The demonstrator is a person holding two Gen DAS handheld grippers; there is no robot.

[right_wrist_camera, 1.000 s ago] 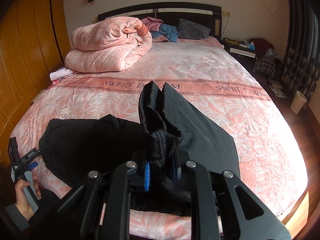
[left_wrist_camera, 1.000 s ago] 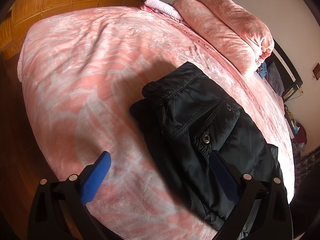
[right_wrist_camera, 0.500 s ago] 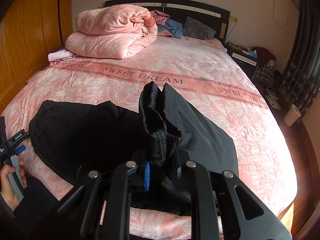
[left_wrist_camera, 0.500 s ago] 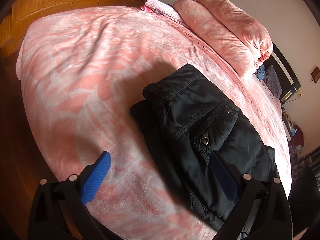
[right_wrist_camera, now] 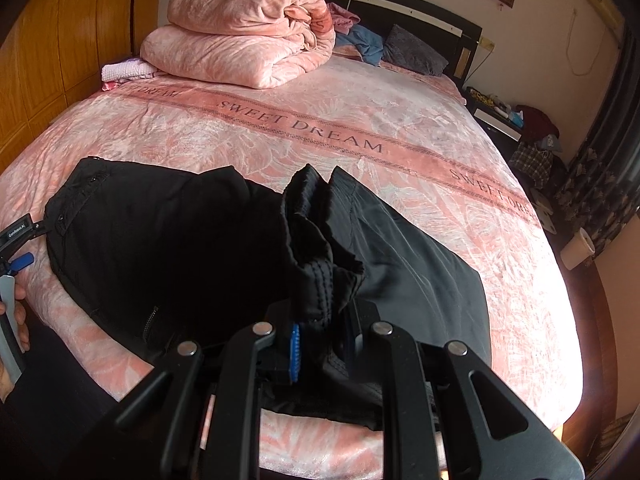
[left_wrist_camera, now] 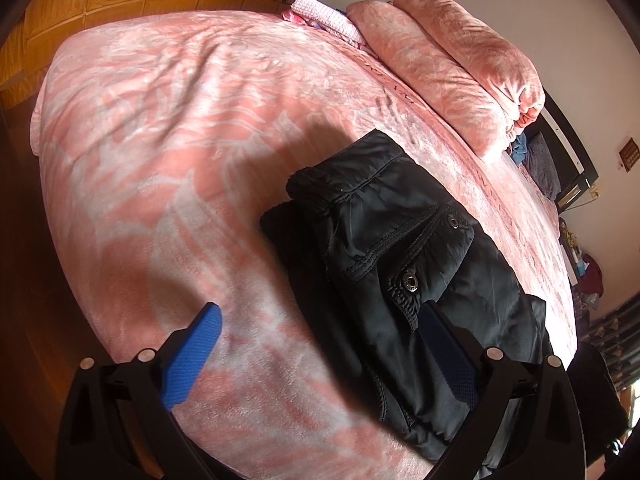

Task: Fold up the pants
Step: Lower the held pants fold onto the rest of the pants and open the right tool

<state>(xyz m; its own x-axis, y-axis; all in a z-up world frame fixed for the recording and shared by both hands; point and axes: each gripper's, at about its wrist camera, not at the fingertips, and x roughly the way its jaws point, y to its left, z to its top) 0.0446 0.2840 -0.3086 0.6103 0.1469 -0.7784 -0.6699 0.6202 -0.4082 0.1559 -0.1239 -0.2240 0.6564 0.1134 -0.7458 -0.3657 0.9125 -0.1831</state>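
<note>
Black pants (left_wrist_camera: 400, 264) lie across the near edge of a pink bed (left_wrist_camera: 180, 128), waistband and snap pockets toward the left. My left gripper (left_wrist_camera: 320, 340) is open and empty, hovering just before the waist end; its right finger overlaps the pants in view. In the right wrist view the pants (right_wrist_camera: 168, 240) stretch left to right. My right gripper (right_wrist_camera: 320, 344) is shut on a bunched leg end of the pants and holds it up off the bed (right_wrist_camera: 400, 112). The left gripper (right_wrist_camera: 18, 248) shows at the far left edge.
A folded pink quilt (right_wrist_camera: 244, 44) sits at the back left of the bed, with a small pink cloth (right_wrist_camera: 124, 70) beside it. Pillows and clothes lie at the headboard (right_wrist_camera: 400, 0). Wooden wardrobe at left, a nightstand (right_wrist_camera: 504, 116) and cup (right_wrist_camera: 578, 244) at right.
The right gripper has carried the pinched leg end leftward, toward the waist end. The left gripper has stayed open and shifted only slightly.
</note>
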